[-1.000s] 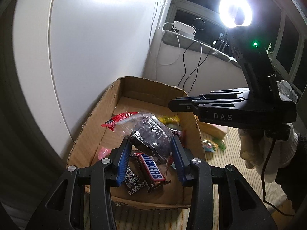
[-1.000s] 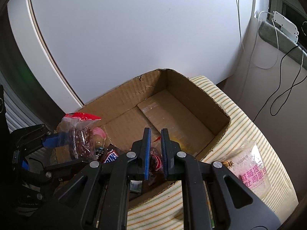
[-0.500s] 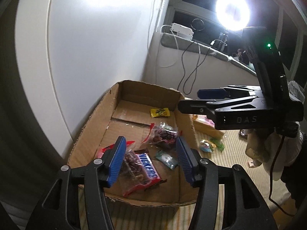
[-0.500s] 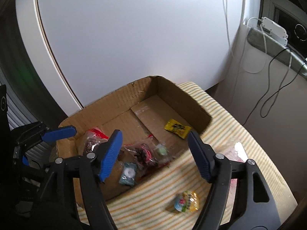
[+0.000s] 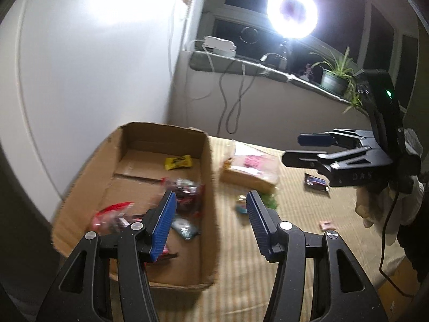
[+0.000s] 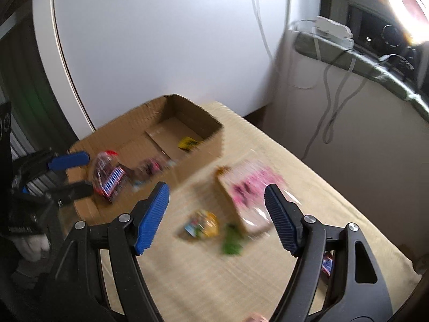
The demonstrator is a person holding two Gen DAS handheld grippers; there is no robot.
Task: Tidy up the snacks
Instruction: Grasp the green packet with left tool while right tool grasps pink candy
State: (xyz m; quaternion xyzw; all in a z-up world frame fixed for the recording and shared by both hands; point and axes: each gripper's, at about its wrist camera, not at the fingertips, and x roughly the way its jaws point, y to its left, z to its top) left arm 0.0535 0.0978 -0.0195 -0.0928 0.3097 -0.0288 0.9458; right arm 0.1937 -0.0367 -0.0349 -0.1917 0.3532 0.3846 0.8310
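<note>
A shallow cardboard box sits on the striped cloth. It holds a yellow packet, a red-topped bag of dark snacks, a Snickers bar and a small teal packet. Outside the box lie a pink-printed bag, a small colourful candy packet and a green packet. My left gripper is open and empty over the box's right wall. My right gripper hangs open and empty above the candy packets.
A dark candy bar and a small pink piece lie further right on the cloth. A white panel stands behind the box. The sill carries a ring light, cables and a potted plant.
The left gripper let the bag of dark snacks fall into the box and opened. The right gripper opened, dropping its snack. Both then swung right, away from the box, over the cloth.
</note>
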